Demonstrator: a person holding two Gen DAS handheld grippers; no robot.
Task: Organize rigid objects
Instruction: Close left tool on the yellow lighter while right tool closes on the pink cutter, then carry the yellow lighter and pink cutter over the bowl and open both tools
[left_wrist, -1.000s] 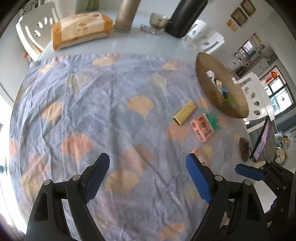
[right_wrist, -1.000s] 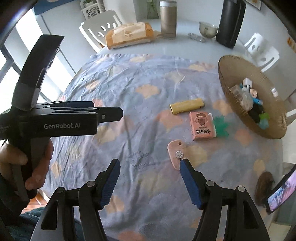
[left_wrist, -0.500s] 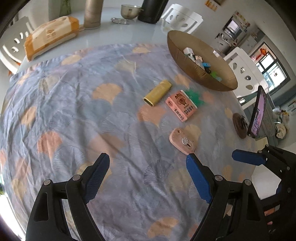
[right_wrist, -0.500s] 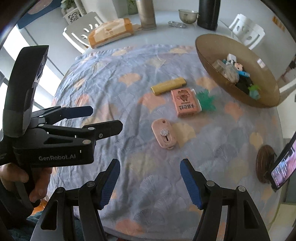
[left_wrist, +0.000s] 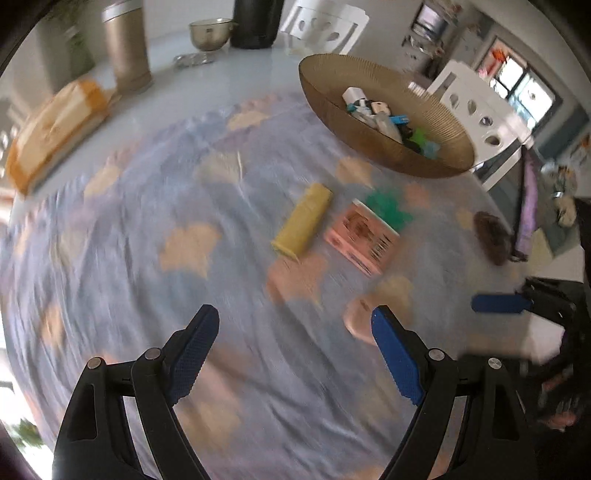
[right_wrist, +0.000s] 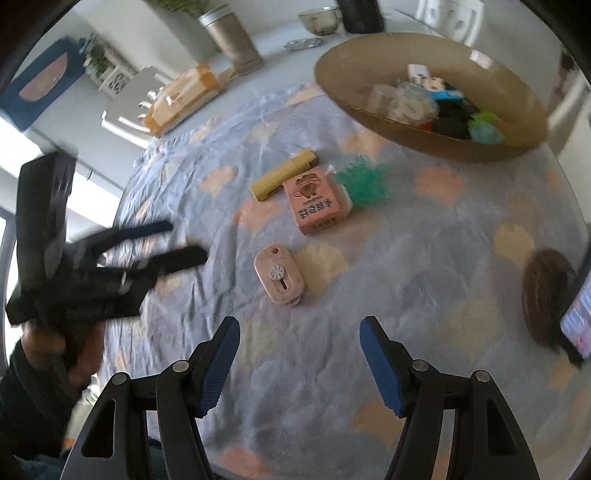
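Observation:
On the patterned tablecloth lie a yellow tube (left_wrist: 302, 222) (right_wrist: 283, 174), a pink box (left_wrist: 361, 235) (right_wrist: 316, 203), a green spiky toy (left_wrist: 388, 206) (right_wrist: 364, 181) and a small pink oval device (left_wrist: 360, 321) (right_wrist: 279, 275). A brown bowl (left_wrist: 321, 79) (right_wrist: 491, 62) holds several small items at the back right. My left gripper (left_wrist: 293, 343) is open and empty above the cloth, the oval device beside its right finger. My right gripper (right_wrist: 299, 354) is open and empty, just short of the oval device. The left gripper also shows in the right wrist view (right_wrist: 162, 243).
A tissue pack (left_wrist: 55, 125), a metal canister (left_wrist: 127, 48), a steel bowl (left_wrist: 210, 33) and a black flask (left_wrist: 255, 22) stand at the table's far side. A dark round coaster (right_wrist: 546, 291) and a phone (right_wrist: 580, 314) sit at the right edge. White chairs surround the table.
Both grippers have moved forward and closer to the objects; the bowl and items look larger. The left wrist view is motion-blurred. Both stay open.

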